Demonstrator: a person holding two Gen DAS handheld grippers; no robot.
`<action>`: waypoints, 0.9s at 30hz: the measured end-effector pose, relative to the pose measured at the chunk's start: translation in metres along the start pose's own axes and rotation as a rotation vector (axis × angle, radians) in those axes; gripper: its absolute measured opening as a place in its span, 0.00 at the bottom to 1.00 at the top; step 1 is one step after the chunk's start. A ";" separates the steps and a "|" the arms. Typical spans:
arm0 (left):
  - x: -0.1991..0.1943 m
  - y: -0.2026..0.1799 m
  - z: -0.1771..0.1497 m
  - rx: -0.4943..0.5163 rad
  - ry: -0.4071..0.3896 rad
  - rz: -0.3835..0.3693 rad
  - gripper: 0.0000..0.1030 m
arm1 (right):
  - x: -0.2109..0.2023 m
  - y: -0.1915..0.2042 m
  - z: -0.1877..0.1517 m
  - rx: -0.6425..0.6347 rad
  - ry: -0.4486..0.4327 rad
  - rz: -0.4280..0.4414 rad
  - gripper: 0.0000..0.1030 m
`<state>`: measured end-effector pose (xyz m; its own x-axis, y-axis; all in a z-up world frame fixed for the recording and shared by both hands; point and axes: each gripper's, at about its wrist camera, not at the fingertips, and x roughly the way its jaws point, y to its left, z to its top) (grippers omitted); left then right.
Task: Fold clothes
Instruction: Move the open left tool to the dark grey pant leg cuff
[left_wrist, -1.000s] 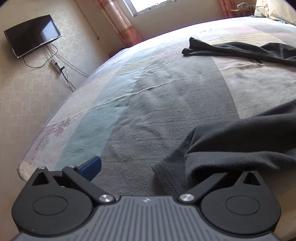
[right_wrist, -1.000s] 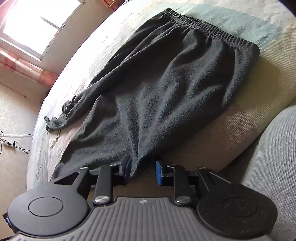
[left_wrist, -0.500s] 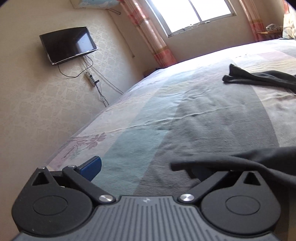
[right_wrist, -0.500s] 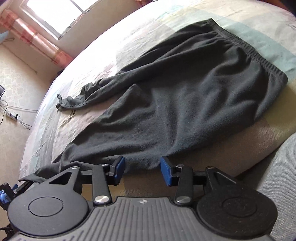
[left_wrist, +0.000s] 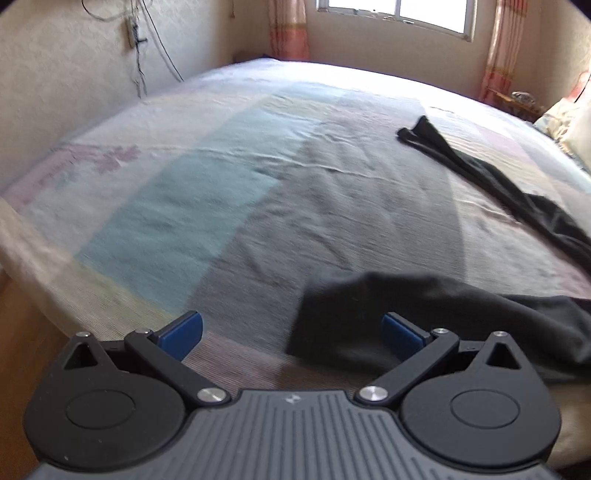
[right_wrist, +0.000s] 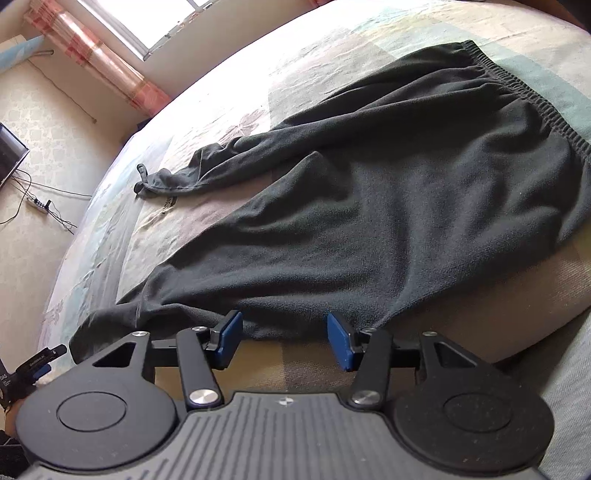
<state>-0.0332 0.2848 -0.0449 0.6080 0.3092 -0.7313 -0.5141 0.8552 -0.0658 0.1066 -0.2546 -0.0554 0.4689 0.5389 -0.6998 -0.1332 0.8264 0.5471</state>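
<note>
The dark trousers (right_wrist: 369, 206) are spread on the bed (right_wrist: 229, 88); the right claw (right_wrist: 284, 341) is opening at 6 o'clock, empty; the left claw (left_wrist: 291, 334) is held wide.

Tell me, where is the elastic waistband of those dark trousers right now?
In the right wrist view the waistband lies at the upper right, on the bed, at the trousers' far end.

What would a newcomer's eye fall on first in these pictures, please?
The dark grey trousers spread across the patchwork bedspread, waistband at the far right. Next, the right gripper, jaws opening at the trousers' near edge, nothing between its pads. The left gripper gapes open at a leg cuff.
</note>
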 end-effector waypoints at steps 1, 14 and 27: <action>0.003 -0.002 -0.004 -0.027 0.021 -0.059 1.00 | 0.001 0.000 -0.001 0.003 0.003 0.005 0.55; 0.041 0.004 -0.024 -0.321 0.113 -0.470 0.99 | 0.015 0.012 -0.009 0.024 0.022 0.044 0.60; 0.056 0.036 -0.029 -0.562 0.068 -0.601 0.99 | 0.023 0.019 -0.015 0.044 0.014 0.060 0.66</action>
<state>-0.0351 0.3207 -0.1084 0.8474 -0.1762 -0.5009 -0.3494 0.5253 -0.7758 0.1020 -0.2242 -0.0683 0.4487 0.5897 -0.6715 -0.1224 0.7848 0.6075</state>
